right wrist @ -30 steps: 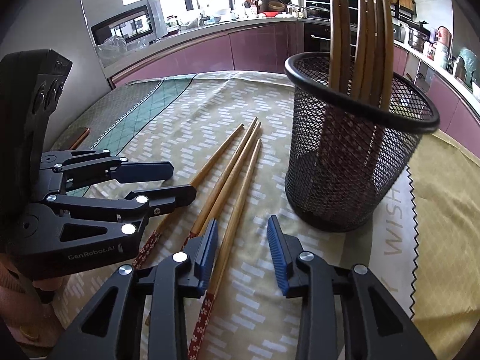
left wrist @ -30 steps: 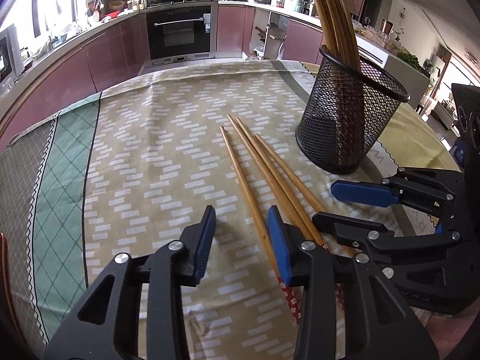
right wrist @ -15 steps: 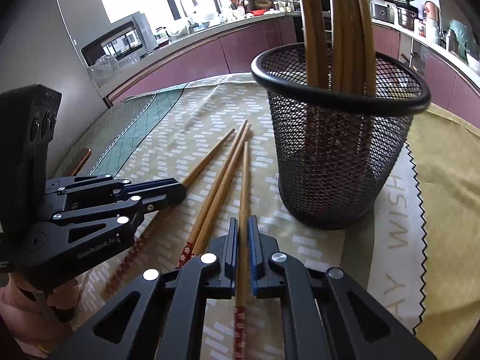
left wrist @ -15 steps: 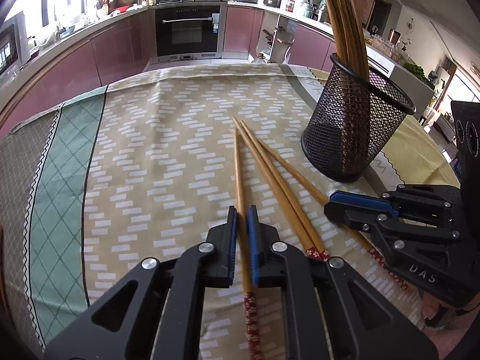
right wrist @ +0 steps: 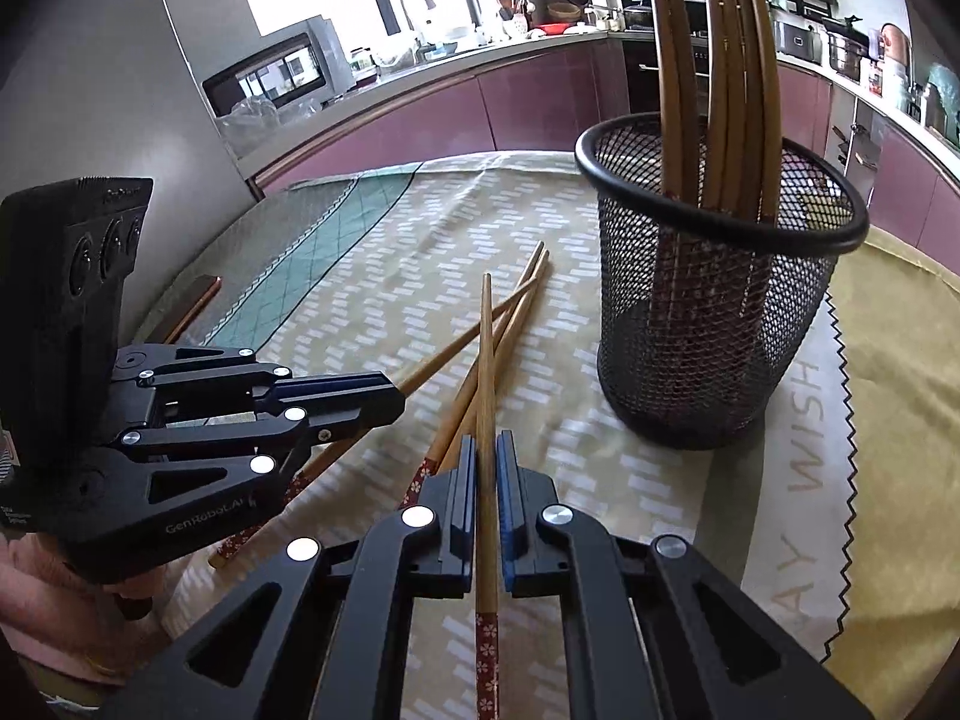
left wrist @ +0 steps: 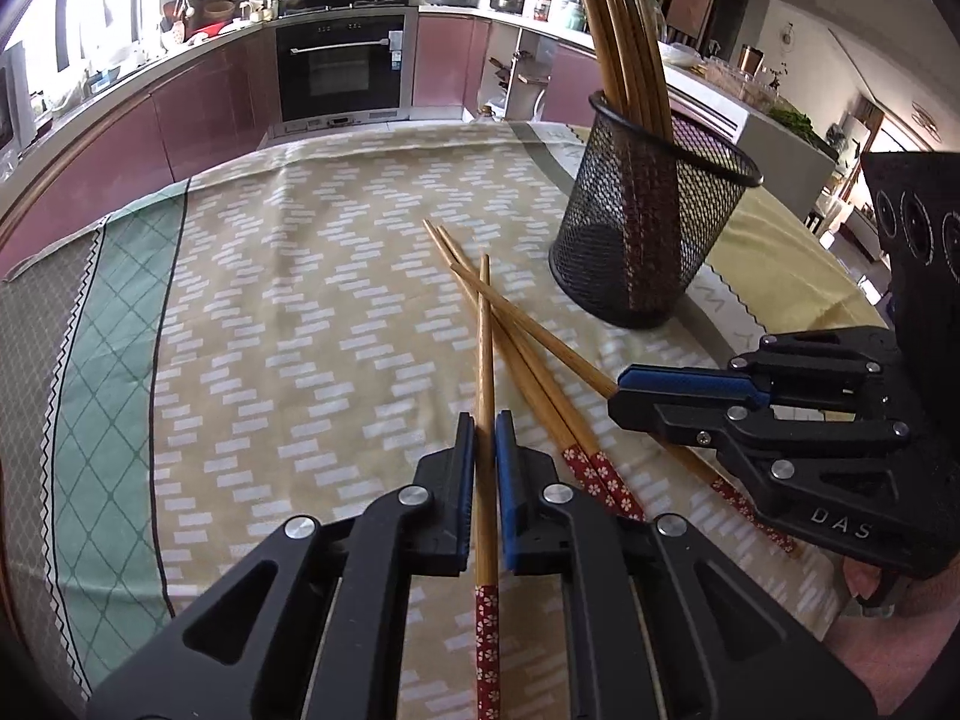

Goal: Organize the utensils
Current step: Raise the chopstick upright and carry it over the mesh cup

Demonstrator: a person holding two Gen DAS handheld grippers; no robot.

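Left hand-held gripper (left wrist: 485, 438) clamping chopstick (left wrist: 485, 360), mesh cup (left wrist: 648, 222) holding upright chopsticks (left wrist: 624, 42)

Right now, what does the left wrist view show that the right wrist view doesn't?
Only the left wrist view: the left claw shut on a chopstick, and the oven behind.

Only the right wrist view: the right claw shut on its own chopstick, the microwave, and lettering on the tablecloth.

Both: the mesh holder with chopsticks standing in it, and two loose chopsticks lying side by side on the cloth.
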